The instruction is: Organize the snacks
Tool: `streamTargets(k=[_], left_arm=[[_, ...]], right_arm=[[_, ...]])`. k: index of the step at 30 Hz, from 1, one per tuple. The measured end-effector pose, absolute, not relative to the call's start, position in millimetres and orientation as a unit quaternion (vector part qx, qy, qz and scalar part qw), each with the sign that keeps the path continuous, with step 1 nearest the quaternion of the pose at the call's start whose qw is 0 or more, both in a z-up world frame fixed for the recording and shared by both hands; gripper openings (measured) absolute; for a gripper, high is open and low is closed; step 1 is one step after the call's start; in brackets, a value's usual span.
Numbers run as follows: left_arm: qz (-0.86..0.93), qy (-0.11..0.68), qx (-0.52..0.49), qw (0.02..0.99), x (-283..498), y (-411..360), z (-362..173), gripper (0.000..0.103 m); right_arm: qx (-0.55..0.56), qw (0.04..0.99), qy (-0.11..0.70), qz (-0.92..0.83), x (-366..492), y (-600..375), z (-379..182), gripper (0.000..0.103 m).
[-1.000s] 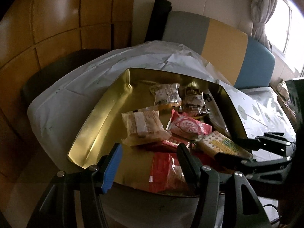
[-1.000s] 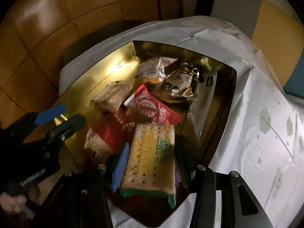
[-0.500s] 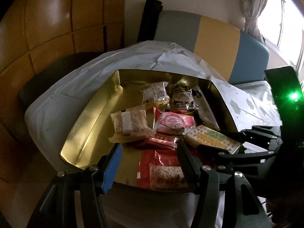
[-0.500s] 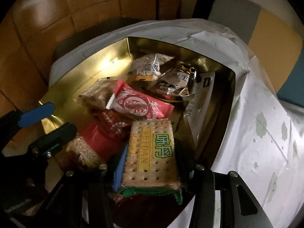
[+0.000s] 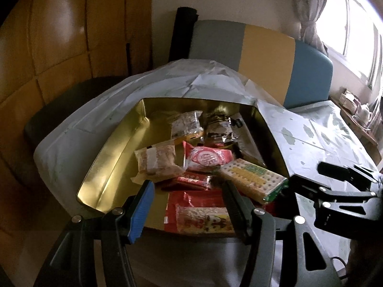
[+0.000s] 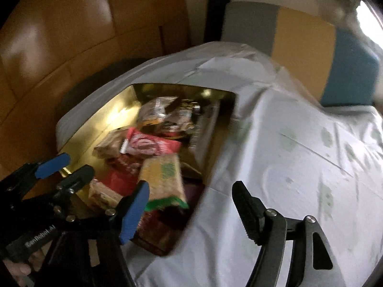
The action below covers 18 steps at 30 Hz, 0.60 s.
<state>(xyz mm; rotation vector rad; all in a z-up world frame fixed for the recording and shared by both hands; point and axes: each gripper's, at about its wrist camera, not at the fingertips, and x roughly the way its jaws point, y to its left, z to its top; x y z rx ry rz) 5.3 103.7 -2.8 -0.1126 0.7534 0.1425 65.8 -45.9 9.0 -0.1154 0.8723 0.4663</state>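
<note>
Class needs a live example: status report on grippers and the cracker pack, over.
Left gripper open, empty. Right gripper open, empty. Cracker pack lying in gold tray atop other snacks. Nothing in the way.

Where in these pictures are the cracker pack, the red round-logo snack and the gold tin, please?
cracker pack [image 5: 253, 178], left wrist view, middle of its top face
red round-logo snack [image 5: 207, 157], left wrist view, on the logo
gold tin [image 5: 115, 153], left wrist view, bare left wall

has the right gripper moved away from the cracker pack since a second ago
Yes. The right gripper has let go of the cracker pack and shifted right, off the gold tray, over the tablecloth.
</note>
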Motion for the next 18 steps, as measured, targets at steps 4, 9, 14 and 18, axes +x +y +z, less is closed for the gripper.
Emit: streamTargets(k=[4,9,14,18], left_arm=[[0.071,0.365,-0.046,0.927,0,93,-1,0.061],[0.076,0.364,-0.044,0.927,-5,86,1,0.061],[0.089,0.36,-0.04,0.928,-9,84,5,0.068],[0.097,0.345,-0.034,0.933,-14,83,10,0.072]], right_arm=[[-0.05,0.89,0.416,0.179,55,-65,8,0.076],[-0.041,0.902,0.406,0.143,37,-81,6,0.08],[-0.05,0.907,0.395,0.135,24,-82,4,0.082],[-0.051,0.912,0.387,0.128,19,-83,5,0.082]])
